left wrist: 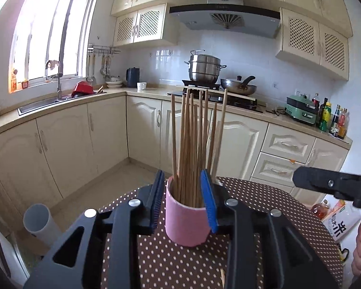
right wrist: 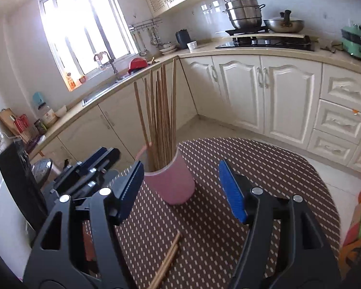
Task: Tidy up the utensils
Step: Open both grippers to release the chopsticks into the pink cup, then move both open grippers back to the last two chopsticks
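Note:
A pink cup stands upright on the dotted brown table mat and holds several wooden chopsticks. My left gripper is shut on the pink cup, with a blue pad pressing each side of it near the rim. In the right wrist view the cup and its chopsticks stand just ahead of my right gripper, which is open and empty. A few loose chopsticks lie on the mat between the right gripper's arms. The left gripper shows at the left of that view.
A white cylinder stands off the table's left edge. Packages sit on the floor beyond the table's right edge. Kitchen cabinets, a sink and a stove with pots run along the far walls.

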